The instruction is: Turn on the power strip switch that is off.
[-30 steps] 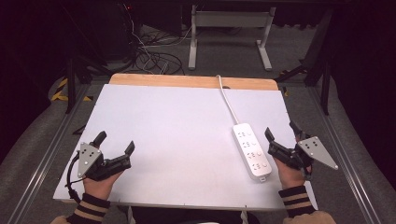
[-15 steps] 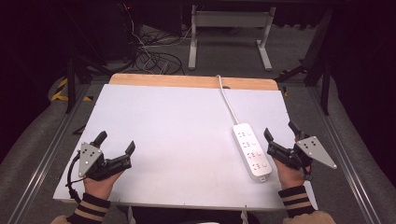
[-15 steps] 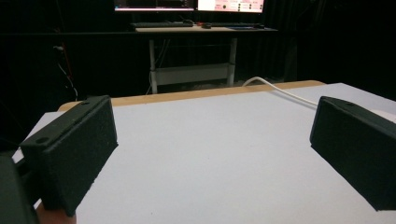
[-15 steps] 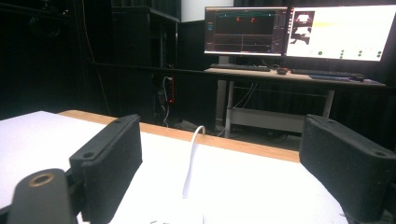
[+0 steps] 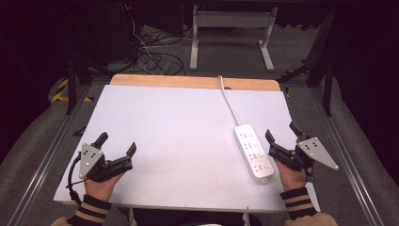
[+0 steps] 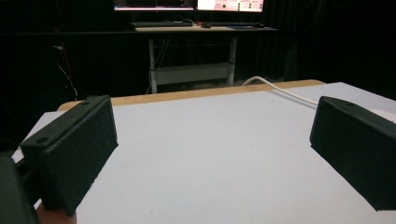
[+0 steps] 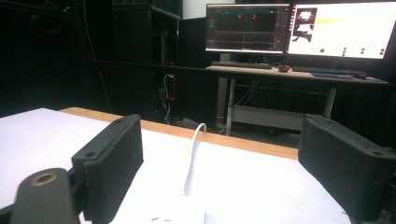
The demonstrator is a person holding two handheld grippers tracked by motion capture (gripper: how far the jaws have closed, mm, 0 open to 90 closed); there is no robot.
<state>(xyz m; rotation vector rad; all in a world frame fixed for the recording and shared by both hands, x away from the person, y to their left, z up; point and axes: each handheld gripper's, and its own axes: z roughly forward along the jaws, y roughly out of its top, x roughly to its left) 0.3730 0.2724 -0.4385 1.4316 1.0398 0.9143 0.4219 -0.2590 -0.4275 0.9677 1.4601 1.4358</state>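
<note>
Taking the power strip (image 5: 254, 151) as my landmark, I start at the far left. My left tongs (image 5: 115, 149) rest low over the white counter (image 5: 179, 127), well apart from the strip, toward the near left corner. Their jaws are released, spread wide with bare counter between them. In the left gripper view the two black pads (image 6: 74, 149) frame empty white surface, and the strip's white cable (image 6: 285, 92) runs past the right pad toward the counter's wooden far edge.

The power strip itself lies flat on the right half of the counter, long axis running away from me and slightly leftward, sockets up. Its cable (image 5: 228, 101) leaves the far end and goes over the far edge.

Just to the right of the strip's near end sit my right tongs (image 5: 282, 136), also released, jaws parted and holding nothing. The nearer jaw is close beside the strip's right edge; I cannot tell whether it touches. In the right gripper view the strip's white end (image 7: 163, 212) sits low between the two open pads, its cable (image 7: 191, 154) rising straight ahead, with lit monitors (image 7: 299, 28) beyond the counter.
</note>
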